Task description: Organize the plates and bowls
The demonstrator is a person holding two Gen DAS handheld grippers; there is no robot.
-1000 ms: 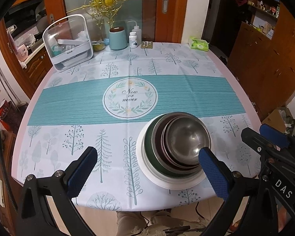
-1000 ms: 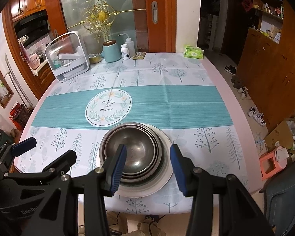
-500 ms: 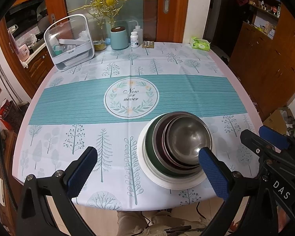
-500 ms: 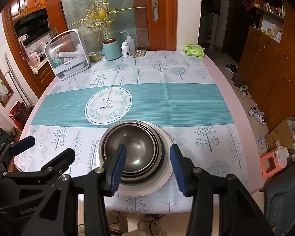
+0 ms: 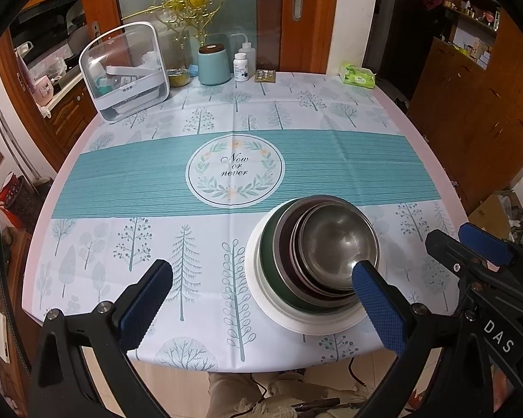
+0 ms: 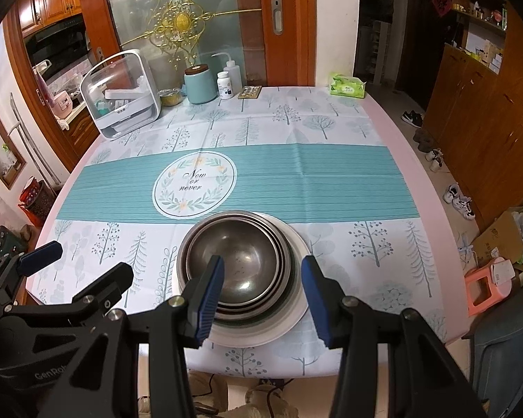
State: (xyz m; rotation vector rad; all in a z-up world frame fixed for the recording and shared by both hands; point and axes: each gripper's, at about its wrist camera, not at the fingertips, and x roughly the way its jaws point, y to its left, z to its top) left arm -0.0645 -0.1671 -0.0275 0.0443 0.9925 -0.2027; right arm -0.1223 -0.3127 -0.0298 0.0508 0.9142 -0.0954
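Note:
Several steel bowls (image 5: pixel 334 244) sit nested in one stack on a white plate (image 5: pixel 282 317) near the table's front edge; the stack also shows in the right wrist view (image 6: pixel 240 264) on the plate (image 6: pixel 293 324). My left gripper (image 5: pixel 261 278) is open and empty, above the front edge to the left of the stack, its right finger in front of the bowls. My right gripper (image 6: pixel 261 278) is open and empty, held above the near rim of the stack, one finger to each side.
A clear-lidded white storage box (image 5: pixel 125 73), a teal canister (image 5: pixel 212 62), bottles (image 5: pixel 242 59) and a green tissue pack (image 5: pixel 357 75) stand along the far edge. Wooden cabinets (image 6: pixel 488 111) stand to the right. A pink stool (image 6: pixel 488 289) and shoes lie on the floor.
Both grippers have drawn slightly back and up from the table. The stack and plate have not moved; both grippers stay open.

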